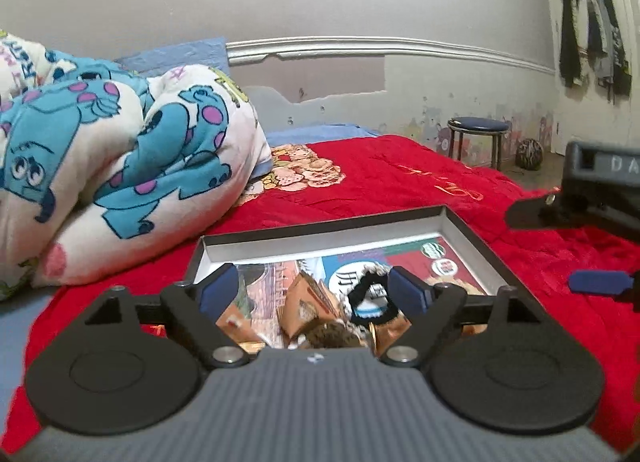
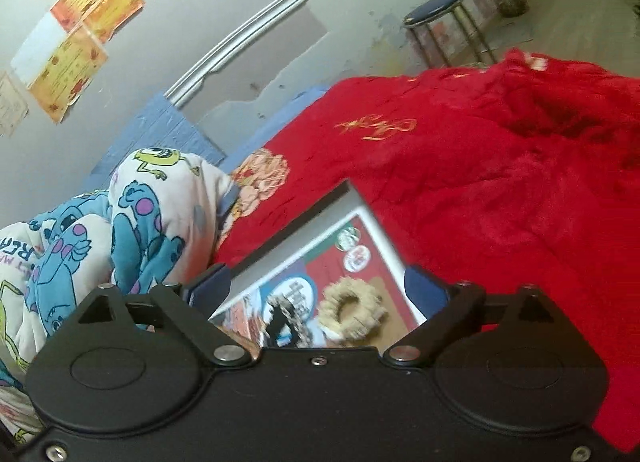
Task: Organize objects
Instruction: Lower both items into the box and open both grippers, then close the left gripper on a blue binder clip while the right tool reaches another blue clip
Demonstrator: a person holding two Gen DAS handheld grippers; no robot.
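On the red bed [image 1: 400,182], our left claw [image 1: 316,290] and right claw [image 2: 320,282] gape empty over the tray [image 1: 320,228]; soft, light scrunchies [image 2: 354,312] we'd pinch across the ring.

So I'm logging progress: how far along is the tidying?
Done: a beige scrunchie and a black scrunchie lie in the shallow box on the red blanket. In hand: nothing; left gripper and right gripper are open. Left: nothing loose visible.

Gripper hardware, both units

Left gripper [image 1: 312,290]: ribbed grey housing, black linkage arms, silver pivot screws, blue finger pads [image 1: 218,288]. Right gripper [image 2: 318,288]: black housing, otherwise identical.
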